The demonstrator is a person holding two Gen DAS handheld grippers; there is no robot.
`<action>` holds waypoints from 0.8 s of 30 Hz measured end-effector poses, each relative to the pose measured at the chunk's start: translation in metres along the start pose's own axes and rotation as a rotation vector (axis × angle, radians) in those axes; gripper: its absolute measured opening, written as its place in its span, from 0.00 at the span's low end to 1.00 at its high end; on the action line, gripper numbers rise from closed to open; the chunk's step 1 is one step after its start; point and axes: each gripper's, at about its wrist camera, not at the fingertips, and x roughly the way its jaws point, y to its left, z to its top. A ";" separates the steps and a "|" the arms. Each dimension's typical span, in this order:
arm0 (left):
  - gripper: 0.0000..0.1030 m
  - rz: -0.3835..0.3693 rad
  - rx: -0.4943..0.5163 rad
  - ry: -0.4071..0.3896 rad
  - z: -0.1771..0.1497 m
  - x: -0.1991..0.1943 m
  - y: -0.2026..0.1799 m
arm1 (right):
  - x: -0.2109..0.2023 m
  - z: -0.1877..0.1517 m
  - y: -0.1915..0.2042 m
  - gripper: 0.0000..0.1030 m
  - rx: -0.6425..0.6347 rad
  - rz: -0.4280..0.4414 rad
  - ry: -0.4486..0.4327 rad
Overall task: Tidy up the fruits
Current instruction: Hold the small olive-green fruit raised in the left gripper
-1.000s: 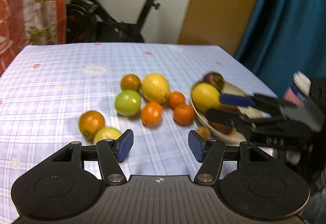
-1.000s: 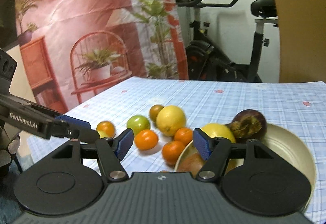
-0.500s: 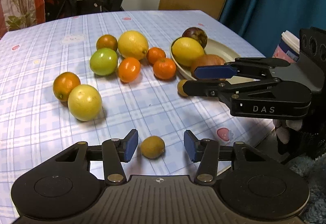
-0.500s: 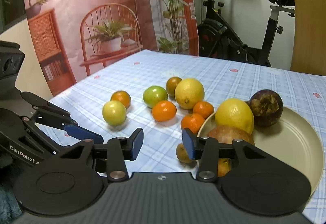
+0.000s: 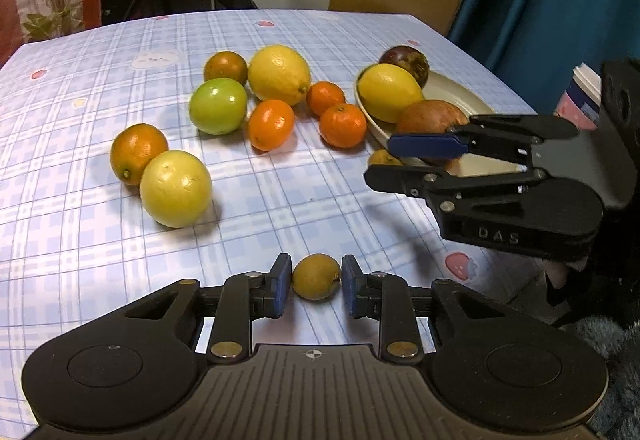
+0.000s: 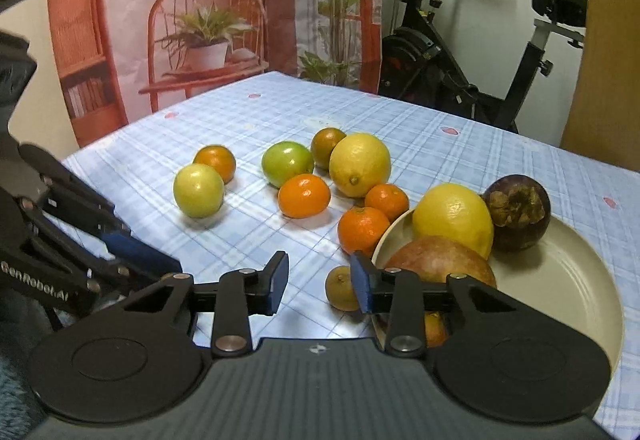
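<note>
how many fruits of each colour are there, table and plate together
orange fruit: 4
dark orange-green fruit: 1
yellow lemon: 2
pale yellow-green fruit: 1
green fruit: 1
purple fruit: 1
red-brown fruit: 1
small tan fruit: 2
total: 13, plus a half-hidden orange bit in the plate, unclear

Dim, warm indoor light, soft shadows, fisheye-bent edges, perhaps slight blur at right.
</note>
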 end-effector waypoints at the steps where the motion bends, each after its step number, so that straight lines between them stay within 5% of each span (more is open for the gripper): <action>1: 0.28 0.004 -0.013 -0.006 0.001 0.001 0.002 | 0.001 -0.001 0.000 0.35 -0.004 -0.004 -0.001; 8: 0.28 0.034 -0.112 -0.039 0.004 0.002 0.018 | 0.000 -0.001 0.003 0.36 -0.011 0.085 -0.018; 12: 0.28 0.033 -0.115 -0.041 0.005 0.002 0.019 | -0.006 0.001 0.006 0.36 -0.042 0.035 -0.058; 16: 0.28 0.043 -0.118 -0.022 0.005 0.007 0.020 | 0.002 -0.001 0.003 0.36 -0.037 0.011 -0.007; 24: 0.28 0.040 -0.119 -0.022 0.005 0.007 0.022 | 0.011 -0.007 0.013 0.35 -0.067 0.095 0.051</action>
